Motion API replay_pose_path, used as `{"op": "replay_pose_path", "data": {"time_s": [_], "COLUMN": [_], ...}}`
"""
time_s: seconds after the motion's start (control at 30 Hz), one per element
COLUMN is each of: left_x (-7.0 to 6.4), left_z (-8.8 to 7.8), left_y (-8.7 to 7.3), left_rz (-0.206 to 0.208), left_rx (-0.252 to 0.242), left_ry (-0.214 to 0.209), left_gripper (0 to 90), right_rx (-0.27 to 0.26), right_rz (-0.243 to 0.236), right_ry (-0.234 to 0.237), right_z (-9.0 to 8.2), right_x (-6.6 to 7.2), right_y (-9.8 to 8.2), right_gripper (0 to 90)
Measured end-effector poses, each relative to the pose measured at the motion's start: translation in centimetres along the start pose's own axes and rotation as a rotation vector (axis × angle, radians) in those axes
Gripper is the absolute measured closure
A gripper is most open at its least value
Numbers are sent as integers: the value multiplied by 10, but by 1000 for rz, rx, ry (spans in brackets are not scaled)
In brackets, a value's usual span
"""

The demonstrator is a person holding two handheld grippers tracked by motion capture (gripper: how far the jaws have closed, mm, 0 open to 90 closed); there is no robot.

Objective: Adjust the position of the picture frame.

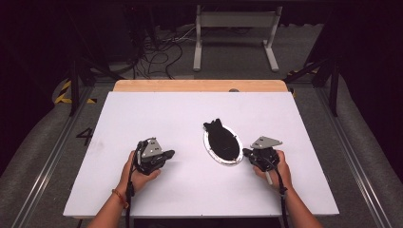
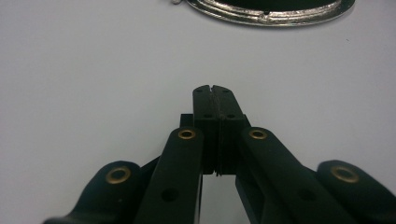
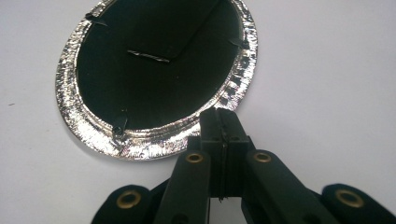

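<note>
Oval silver-rimmed frame [image 1: 222,144], black back facing up, lies flat on the white table [image 1: 142,114], right of centre. Right gripper [image 3: 222,114], jaws closed and empty, meets its near rim. Left gripper [image 2: 215,88], closed, empty, rests well apart

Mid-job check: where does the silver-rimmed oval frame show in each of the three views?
High view: the oval frame lies right of the table's centre, beside the right tongs.
Left gripper view: a strip of its silver rim runs along the top edge, well beyond the shut left tongs.
Right gripper view: it sits upper left, its rim at the shut tongs' tips.
Shared landmark: the crinkled silver rim on the white table.
</note>
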State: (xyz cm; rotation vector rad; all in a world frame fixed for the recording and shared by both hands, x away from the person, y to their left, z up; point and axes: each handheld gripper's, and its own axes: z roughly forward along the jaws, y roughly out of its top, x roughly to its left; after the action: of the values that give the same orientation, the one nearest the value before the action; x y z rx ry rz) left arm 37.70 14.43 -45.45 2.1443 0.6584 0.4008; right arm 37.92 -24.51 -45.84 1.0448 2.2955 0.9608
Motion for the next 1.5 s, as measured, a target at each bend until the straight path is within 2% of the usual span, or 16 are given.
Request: {"op": "replay_pose_path", "data": {"time_s": [0.1,0.17,0.3,0.47,0.53,0.6,0.67,0.8,1.03,1.27,1.43,1.5], "left_x": [-2,-1,3,3,3,1,-1,-6,-12,-14,-16,-16], "left_z": [2,2,5,12,22,28,33,45,68,70,70,70], "left_y": [2,6,14,21,27,32,36,41,44,44,44,44], "left_rz": [1,-3,-38,-35,-30,-26,-22,-10,-18,-24,-19,-23], "left_rx": [2,-14,-36,-12,3,13,17,23,61,66,67,66], "left_ry": [-12,-16,-31,-22,-25,-32,-38,-49,-60,-60,-57,-61], "left_gripper": [892,874,896,900,900,900,900,900,900,900,899,900], "right_rx": [-1,5,2,4,10,2,-3,-14,-9,-7,3,1], "right_rz": [-4,-6,6,9,0,7,14,56,36,40,14,17], "right_ry": [9,8,24,36,42,37,11,-16,-30,-3,8,9], "right_z": [0,0,0,0,0,1,3,7,10,7,6,6], "right_x": [4,6,6,5,4,3,1,-4,1,2,5,5], "right_y": [1,2,1,2,3,3,3,4,8,6,7,6], "right_gripper": [900,900,900,900,900,900,900,900,900,900,900,900]}}
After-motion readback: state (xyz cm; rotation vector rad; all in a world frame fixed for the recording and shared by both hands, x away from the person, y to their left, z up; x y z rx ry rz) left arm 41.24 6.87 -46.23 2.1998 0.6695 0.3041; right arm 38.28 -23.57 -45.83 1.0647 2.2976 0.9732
